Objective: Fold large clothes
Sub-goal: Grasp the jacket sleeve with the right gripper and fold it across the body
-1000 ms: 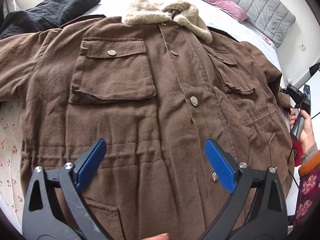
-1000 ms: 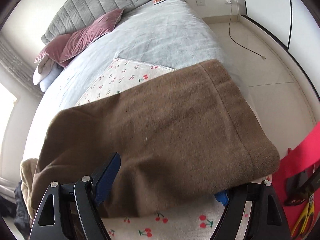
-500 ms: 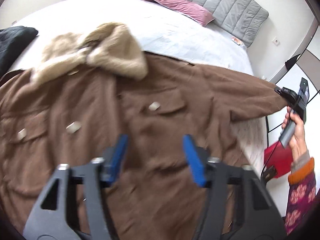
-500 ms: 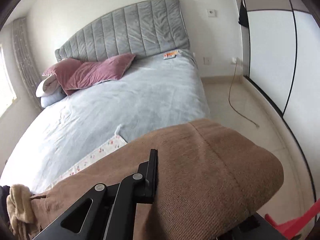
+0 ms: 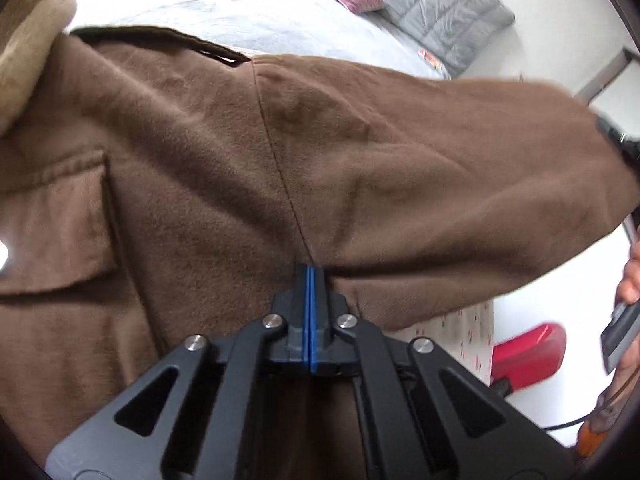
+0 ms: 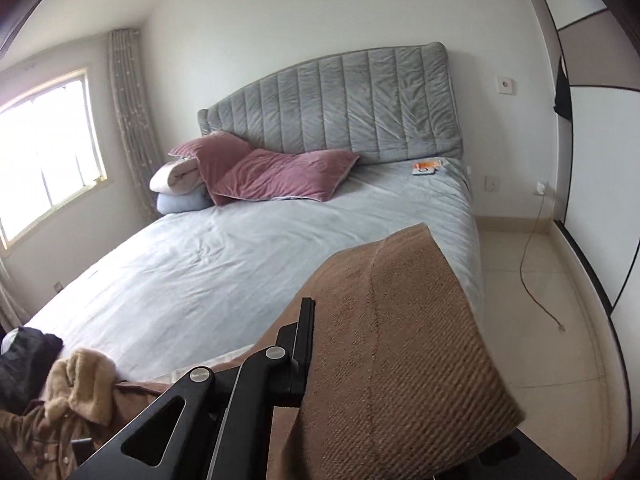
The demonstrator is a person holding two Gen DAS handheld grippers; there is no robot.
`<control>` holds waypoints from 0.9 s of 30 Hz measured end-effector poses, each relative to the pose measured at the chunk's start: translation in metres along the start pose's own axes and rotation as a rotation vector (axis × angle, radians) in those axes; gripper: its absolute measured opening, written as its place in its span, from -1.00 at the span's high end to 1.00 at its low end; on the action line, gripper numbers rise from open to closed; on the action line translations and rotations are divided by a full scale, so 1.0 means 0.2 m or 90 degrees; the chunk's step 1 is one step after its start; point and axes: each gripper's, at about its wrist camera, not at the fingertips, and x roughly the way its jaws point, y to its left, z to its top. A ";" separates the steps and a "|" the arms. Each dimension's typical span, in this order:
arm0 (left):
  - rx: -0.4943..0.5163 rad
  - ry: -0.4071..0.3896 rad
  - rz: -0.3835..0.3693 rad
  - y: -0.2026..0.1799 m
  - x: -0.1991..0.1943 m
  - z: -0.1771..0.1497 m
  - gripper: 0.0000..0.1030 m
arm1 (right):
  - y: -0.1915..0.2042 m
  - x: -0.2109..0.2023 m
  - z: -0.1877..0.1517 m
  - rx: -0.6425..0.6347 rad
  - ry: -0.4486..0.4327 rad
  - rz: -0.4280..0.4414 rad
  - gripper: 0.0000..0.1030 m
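A big brown coat (image 5: 180, 184) with a beige fleece collar (image 5: 28, 40) lies spread on the bed. My left gripper (image 5: 310, 270) is shut, its blue pads pinched together on the cloth at the underarm seam where the sleeve (image 5: 440, 176) begins. In the right wrist view my right gripper (image 6: 316, 320) is shut on the sleeve's cuff (image 6: 400, 360), which hangs over and hides one finger. That cuff is held up above the bed. The left wrist view shows a hand (image 5: 630, 280) at its right edge beneath the lifted sleeve end.
The bed (image 6: 240, 264) has a pale blue sheet, pink pillows (image 6: 280, 176) and a grey padded headboard (image 6: 352, 104). A black garment (image 6: 24, 360) lies at its left side. A red object (image 5: 528, 352) and a cable (image 6: 532, 264) are on the tiled floor.
My left gripper swept right across the coat front to the underarm and closed there. My right gripper closed on the cuff and rose, lifting the sleeve off the bed.
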 end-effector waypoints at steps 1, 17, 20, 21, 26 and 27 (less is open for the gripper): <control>0.015 0.014 0.015 -0.01 -0.05 0.00 0.72 | 0.06 -0.03 0.03 -0.005 -0.005 0.017 0.92; 0.069 -0.142 0.152 0.42 -1.33 -0.36 -0.56 | 1.42 -0.36 -0.06 -0.188 0.066 0.267 0.88; 0.038 -0.149 0.170 0.60 -1.44 -0.40 -0.56 | 1.64 -0.33 -0.23 -0.223 0.119 0.314 0.82; 0.028 -0.149 0.175 0.66 -1.47 -0.41 -0.56 | 1.71 -0.31 -0.29 -0.231 0.154 0.349 0.78; -0.015 -0.141 0.188 0.87 -1.49 -0.45 -0.56 | 1.82 -0.28 -0.48 -0.215 0.254 0.474 0.02; -0.023 -0.138 0.185 0.91 -1.49 -0.46 -0.56 | 1.82 -0.29 -0.50 -0.214 0.249 0.470 -0.04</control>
